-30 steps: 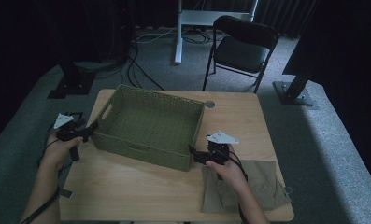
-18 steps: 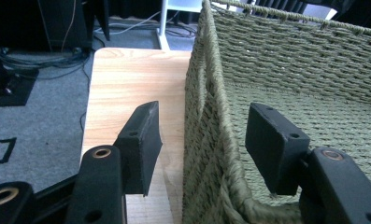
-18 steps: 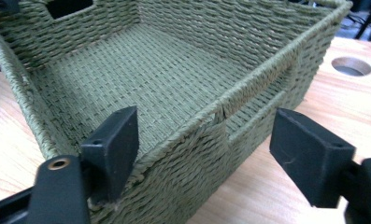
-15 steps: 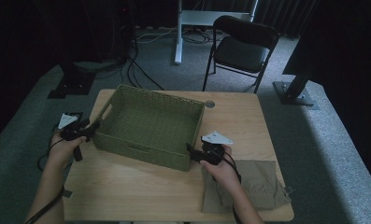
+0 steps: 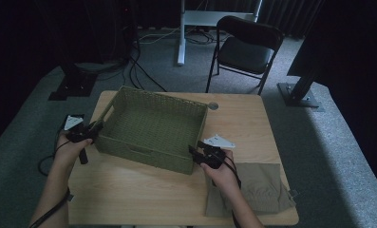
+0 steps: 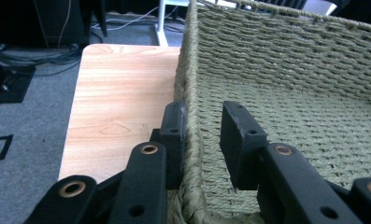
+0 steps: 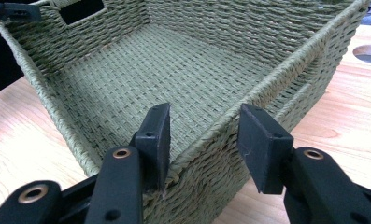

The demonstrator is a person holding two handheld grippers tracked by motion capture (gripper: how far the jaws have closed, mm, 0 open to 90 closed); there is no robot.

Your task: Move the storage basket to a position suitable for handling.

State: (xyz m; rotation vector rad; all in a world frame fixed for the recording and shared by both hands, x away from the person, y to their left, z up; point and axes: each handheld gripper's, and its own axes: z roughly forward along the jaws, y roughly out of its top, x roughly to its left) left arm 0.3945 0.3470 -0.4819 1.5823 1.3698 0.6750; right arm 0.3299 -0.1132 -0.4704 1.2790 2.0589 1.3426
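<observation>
Basket (image 5: 153, 128) of green weave lies mid-counter (image 5: 143, 194), long axis left to right, between the left gripper (image 6: 201, 135) straddling its left wall and the right gripper (image 7: 203, 140) straddling its near-right corner, both just closing, a gap showing at one pad.

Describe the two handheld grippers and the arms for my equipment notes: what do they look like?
Both the left gripper and the right gripper are black, each with a pale three-cornered plate on top and a dark cable trailing back. Up close, the jaws are flat black rectangular pads on black links with brass-coloured pivot rings. The forearms are bare, with no sleeves; a dark band sits on the left forearm.
</observation>
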